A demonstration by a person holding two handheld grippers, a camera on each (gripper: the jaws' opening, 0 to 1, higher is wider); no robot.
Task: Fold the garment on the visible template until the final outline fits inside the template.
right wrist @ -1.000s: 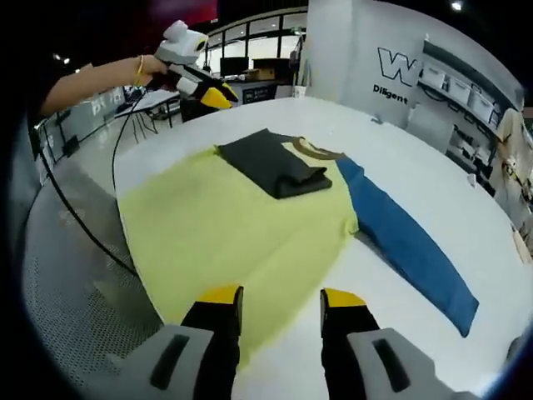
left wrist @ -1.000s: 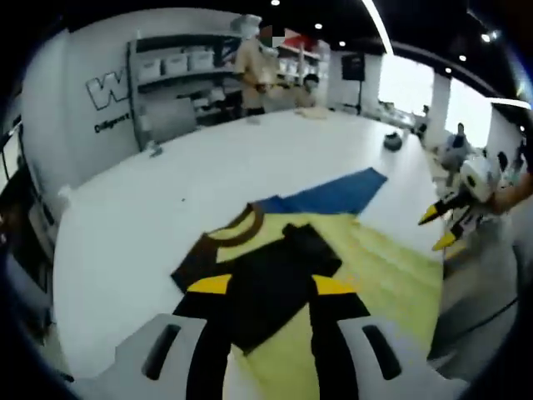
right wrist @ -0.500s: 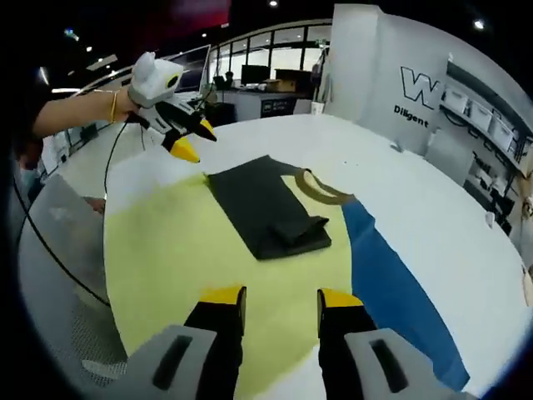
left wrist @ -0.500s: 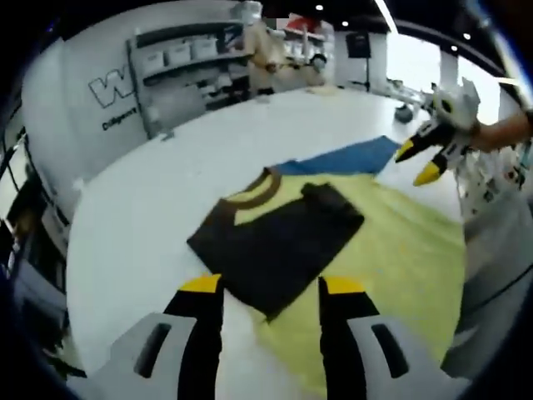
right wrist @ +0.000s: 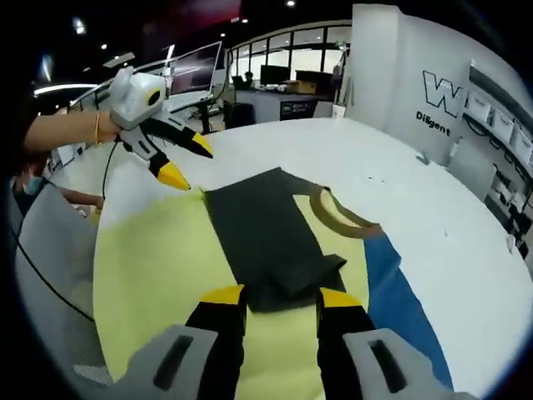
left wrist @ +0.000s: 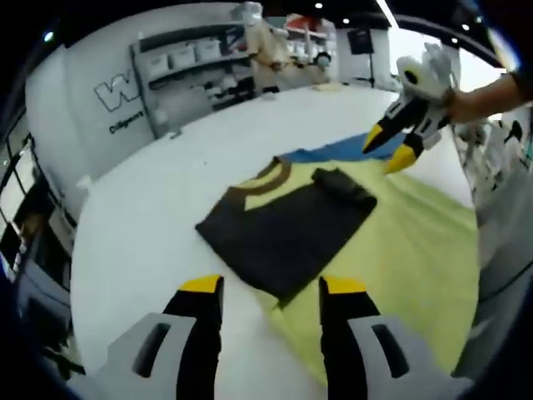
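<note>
My left gripper (left wrist: 271,285) has its jaws apart and holds nothing; it hovers over the near edge of the folded black garment (left wrist: 283,233). My right gripper (right wrist: 279,297) is also spread wide and empty. The garment lies on the yellow template (right wrist: 146,275), a blue cloth (right wrist: 400,292) beside it on the white table (left wrist: 158,217).

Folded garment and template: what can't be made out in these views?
- Yellow sheet: its near edge is hidden behind the right gripper.
- Blue sheet: mostly overlapped by the yellow sheet; the view's rim cuts its far end.
- Black garment: its folded-under layers are hidden.
</note>
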